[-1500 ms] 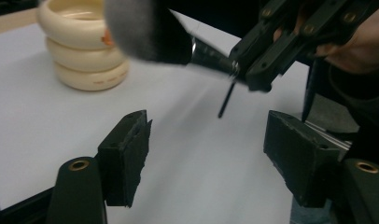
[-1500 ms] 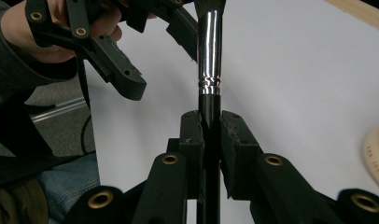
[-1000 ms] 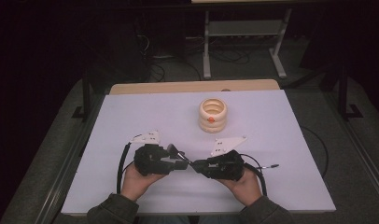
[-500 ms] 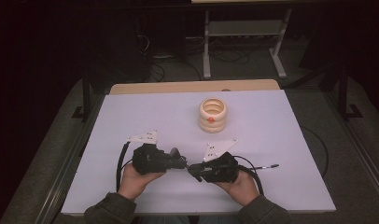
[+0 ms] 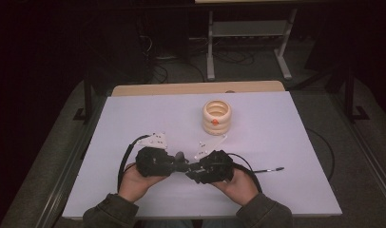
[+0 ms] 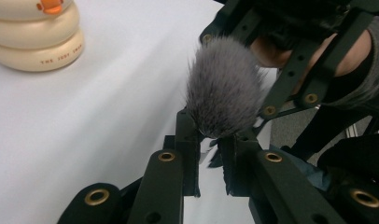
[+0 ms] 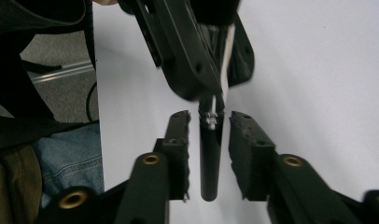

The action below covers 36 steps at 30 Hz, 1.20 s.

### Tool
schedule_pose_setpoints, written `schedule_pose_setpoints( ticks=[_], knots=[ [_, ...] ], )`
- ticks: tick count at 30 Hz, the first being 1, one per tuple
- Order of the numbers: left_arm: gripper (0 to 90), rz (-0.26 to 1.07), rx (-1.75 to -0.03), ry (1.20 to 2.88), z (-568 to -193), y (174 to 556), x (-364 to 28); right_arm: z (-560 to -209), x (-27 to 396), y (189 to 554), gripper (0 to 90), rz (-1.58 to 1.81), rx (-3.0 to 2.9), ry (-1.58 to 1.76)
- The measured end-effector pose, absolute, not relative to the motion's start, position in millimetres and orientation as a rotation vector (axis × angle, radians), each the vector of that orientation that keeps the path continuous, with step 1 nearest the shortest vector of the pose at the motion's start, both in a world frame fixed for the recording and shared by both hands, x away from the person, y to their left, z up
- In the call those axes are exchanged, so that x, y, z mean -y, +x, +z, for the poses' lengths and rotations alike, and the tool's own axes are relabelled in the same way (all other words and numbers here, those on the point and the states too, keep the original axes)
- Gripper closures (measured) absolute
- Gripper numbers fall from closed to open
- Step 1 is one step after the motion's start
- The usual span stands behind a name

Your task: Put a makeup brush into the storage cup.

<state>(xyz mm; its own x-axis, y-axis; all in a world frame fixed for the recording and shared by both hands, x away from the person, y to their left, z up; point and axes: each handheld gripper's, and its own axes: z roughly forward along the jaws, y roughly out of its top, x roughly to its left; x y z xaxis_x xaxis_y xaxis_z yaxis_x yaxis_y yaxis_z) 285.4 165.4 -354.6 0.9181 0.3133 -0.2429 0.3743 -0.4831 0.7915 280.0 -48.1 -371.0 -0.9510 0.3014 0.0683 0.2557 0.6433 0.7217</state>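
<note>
Room: dark, dim carpeted floor (image 5: 48,156) around the desk (image 5: 276,142); a pale metal frame stand (image 5: 248,42) and loose cables behind it.

Desk: white top, bare wooden strip along the far edge, dark rail on each side. Surface evenly lit.

Stack of cream rings (image 5: 217,117) stands upright past the desk's middle, an orange mark on its side; it also shows at the upper left corner of the left gripper view, well apart from the grippers.

Person's hands come in from the near edge, sleeves olive. Left gripper (image 5: 180,164) and right gripper (image 5: 190,168) meet tip to tip near the front of the desk, just above the surface.

Makeup brush (image 6: 223,91): grey bristle head fanned out beyond the left gripper's tips; its neck is pinched between the left jaws, which are pressed on it. Dark handle (image 7: 211,158) points into the right gripper; the right jaws stand spread either side of it, gaps visible, having just been opening.
</note>
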Motion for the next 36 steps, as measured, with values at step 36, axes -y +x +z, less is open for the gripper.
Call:
schedule_pose_setpoints(
  ticks=[36],
  knots=[
    [55.4, 0.149, -0.682, 2.146, -384, 261, -213, -376, 97, 304, 78.4, 1.302, -2.801, 0.704]
  ],
)
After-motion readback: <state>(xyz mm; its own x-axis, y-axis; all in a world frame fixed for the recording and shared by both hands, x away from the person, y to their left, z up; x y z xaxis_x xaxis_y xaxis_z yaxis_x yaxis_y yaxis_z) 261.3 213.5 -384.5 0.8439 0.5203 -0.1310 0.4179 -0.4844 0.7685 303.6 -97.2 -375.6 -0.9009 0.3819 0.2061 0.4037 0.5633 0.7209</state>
